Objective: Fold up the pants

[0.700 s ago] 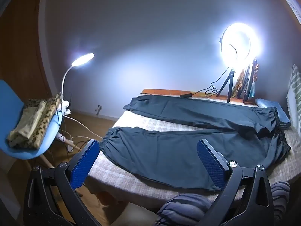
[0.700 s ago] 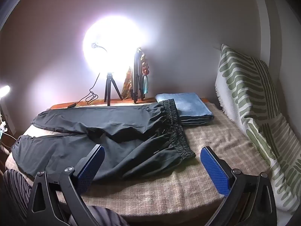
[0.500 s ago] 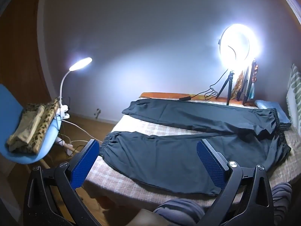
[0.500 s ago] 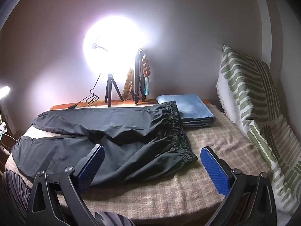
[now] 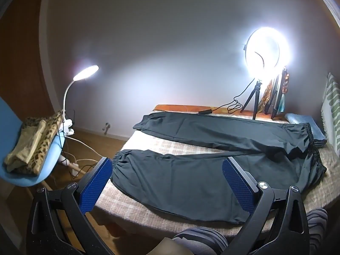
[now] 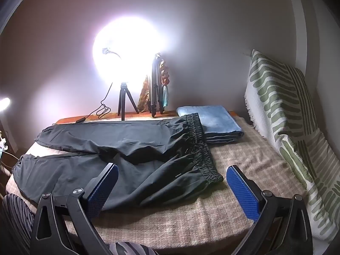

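Dark grey pants [image 5: 191, 176] lie spread flat on the bed's plaid cover, legs apart toward the left, elastic waistband [image 6: 201, 148] at the right. My left gripper [image 5: 166, 181] is open and empty, held above the near leg and its cuff [image 5: 119, 159]. My right gripper [image 6: 172, 188] is open and empty, held above the near waistband corner [image 6: 214, 175]. Neither touches the cloth.
A folded blue garment [image 6: 212, 121] lies behind the waistband. A green-patterned cushion [image 6: 286, 114] lines the right side. A ring light on a tripod [image 6: 125, 97] stands at the bed's far edge. A blue chair with clothes [image 5: 31, 148] and a desk lamp [image 5: 85, 74] stand left.
Both grippers have drawn back and risen slightly, so the pants sit a little lower and farther in both views. Both stay open.
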Demonstrator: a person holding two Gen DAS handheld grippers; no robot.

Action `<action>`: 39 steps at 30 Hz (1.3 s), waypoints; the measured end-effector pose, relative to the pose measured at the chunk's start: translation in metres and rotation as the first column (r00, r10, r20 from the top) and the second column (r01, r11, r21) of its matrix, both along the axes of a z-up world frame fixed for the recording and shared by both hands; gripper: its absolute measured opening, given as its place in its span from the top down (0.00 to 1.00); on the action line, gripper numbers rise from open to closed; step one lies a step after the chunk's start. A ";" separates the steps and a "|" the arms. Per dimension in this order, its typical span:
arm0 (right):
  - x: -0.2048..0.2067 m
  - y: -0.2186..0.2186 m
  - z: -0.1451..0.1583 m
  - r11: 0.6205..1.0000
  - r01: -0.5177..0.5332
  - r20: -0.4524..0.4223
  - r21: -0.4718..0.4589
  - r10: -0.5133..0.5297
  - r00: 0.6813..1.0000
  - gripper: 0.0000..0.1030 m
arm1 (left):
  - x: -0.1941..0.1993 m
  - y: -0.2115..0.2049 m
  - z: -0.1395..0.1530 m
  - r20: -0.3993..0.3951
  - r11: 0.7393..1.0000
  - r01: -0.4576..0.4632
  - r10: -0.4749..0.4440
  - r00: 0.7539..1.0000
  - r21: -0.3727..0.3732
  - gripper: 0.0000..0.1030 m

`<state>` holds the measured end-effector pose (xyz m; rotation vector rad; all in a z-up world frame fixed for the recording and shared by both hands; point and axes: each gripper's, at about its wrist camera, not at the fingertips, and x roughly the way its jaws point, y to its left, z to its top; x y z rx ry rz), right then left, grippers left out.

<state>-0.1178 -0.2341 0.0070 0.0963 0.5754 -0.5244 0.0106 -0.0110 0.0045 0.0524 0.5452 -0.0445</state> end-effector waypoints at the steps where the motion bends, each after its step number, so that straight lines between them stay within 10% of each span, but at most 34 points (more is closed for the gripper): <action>1: 0.001 0.000 0.000 1.000 0.002 0.000 0.001 -0.002 1.000 0.00 | -0.001 0.000 0.000 0.002 1.000 0.001 -0.001 1.000 0.001 0.00; 39: 0.003 0.002 -0.006 1.000 -0.003 0.000 0.007 0.003 1.000 0.00 | 0.003 -0.009 0.004 0.005 1.000 0.020 -0.020 1.000 0.002 0.00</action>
